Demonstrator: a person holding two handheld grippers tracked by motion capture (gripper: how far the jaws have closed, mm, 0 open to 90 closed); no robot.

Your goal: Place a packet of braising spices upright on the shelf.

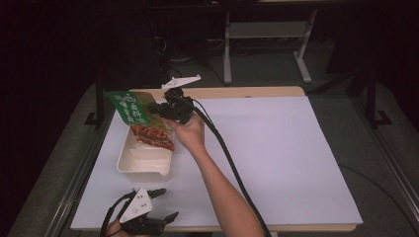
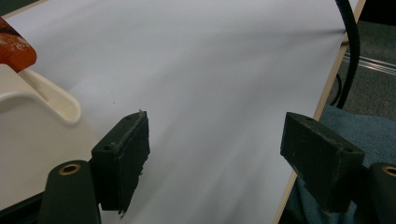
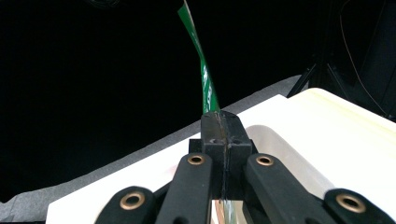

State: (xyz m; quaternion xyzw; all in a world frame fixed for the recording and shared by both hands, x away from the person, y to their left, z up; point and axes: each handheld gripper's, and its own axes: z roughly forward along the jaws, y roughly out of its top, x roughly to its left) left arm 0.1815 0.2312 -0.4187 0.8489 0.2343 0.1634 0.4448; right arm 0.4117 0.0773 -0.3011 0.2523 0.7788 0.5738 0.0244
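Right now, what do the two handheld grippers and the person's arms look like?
Both grippers are black, with linkage arms on brass-coloured pivots and blocky black pads. The right gripper and left gripper each carry a pale three-cornered plate and trail a black cable. The right forearm is bare, with no sleeve.

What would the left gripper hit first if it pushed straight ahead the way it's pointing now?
Probably nothing soon. The left gripper, jaws open, faces bare white table cover. The cream tray lies off to the left of its line and looks clear of it, though depth is hard to judge.
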